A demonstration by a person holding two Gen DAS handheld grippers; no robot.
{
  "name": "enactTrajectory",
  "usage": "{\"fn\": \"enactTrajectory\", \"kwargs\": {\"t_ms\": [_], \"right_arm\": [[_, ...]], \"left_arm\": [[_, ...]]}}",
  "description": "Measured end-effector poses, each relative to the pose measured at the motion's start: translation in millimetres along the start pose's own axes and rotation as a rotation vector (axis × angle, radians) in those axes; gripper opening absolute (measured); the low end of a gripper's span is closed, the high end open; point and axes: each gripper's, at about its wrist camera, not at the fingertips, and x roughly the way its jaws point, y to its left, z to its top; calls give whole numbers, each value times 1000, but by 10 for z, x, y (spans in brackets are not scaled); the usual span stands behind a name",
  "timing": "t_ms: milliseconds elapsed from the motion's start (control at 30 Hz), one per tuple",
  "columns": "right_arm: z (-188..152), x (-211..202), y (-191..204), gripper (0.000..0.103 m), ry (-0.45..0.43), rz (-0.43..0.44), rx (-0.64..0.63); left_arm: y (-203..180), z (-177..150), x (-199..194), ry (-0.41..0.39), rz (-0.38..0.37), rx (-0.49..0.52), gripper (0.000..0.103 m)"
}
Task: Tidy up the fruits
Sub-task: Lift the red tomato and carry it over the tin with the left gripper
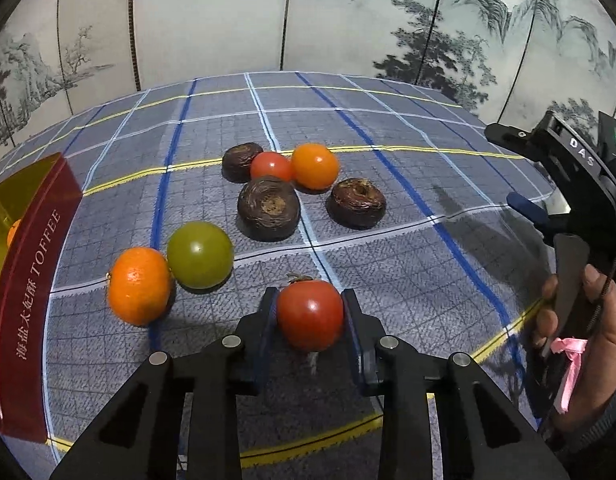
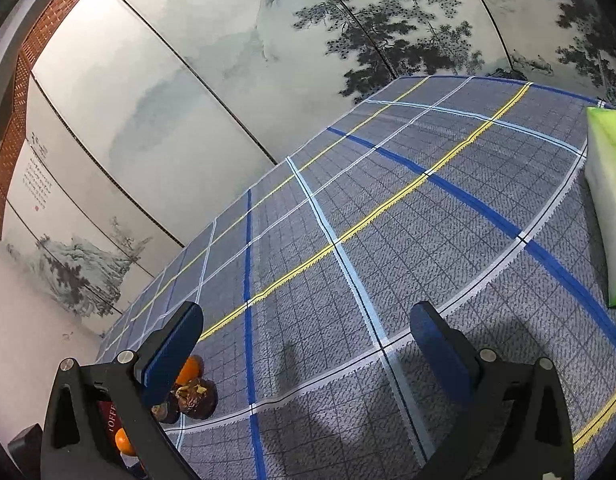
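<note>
Left gripper (image 1: 310, 312): black frame, blue-padded fingers (image 1: 268, 320) closed partway around a round red tomato with a dried brown stem (image 1: 310, 314), one pad pressed to each side of it.
Red tomato: between the left fingertips, low over the surface; contact with the cloth beneath cannot be told.
Surface (image 1: 387, 280): grey-blue woven plaid cloth with dark blue, pale blue, white and yellow lines.
Orange mandarin (image 1: 139, 285): on the cloth just left of the left fingers, touching a round green tomato (image 1: 200, 254) that sits slightly farther out.
Far cluster: well ahead of the left fingertips, three dark brown flattened round fruits with dimpled tops (image 1: 269, 207), (image 1: 356, 202), (image 1: 242, 161), a smaller red tomato (image 1: 271, 166) and an orange round fruit (image 1: 315, 165) touching it.
Tin (image 1: 28, 280): dark red wall lettered TOFFEE with a gold rim, far left of the left fingers; something orange visible inside.
Right gripper (image 2: 308, 344): fingers (image 2: 176, 350) spread wide, nothing between them, only plaid cloth ahead.
Right hand (image 1: 587, 320): wrapped on the black handle, right of the left fingers, pink ribbon (image 1: 569, 364) hanging from it.
Pack (image 2: 609, 208): white-and-green soft plastic package, lying on the cloth far right of the right fingers.
Backdrop (image 1: 228, 20): pale folding screen painted with ink mountains and pines.
</note>
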Motion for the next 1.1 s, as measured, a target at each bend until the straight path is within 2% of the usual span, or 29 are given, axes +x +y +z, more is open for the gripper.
{"fn": "enactTrajectory", "kwargs": {"t_ms": [300,567,767,900,1100], "right_arm": [[-4,11,-3,103,3,-1,2],[-16,18,-17,103,5,-6,8],[-14,18,-25,103,5,-13,10],[-20,24,-29,103,9,-16,10],[-24,12,-31,103,8,-14,9]], "left_arm": [[-70,88,-432,-127,-2,71,31],[193,305,-771,-209,58,64,31],[629,438,-1073,-266,117,21,31],[1077,505,-1247,-288,172,-36,31],[1697,416,-1451,-295,259,-120,31]]}}
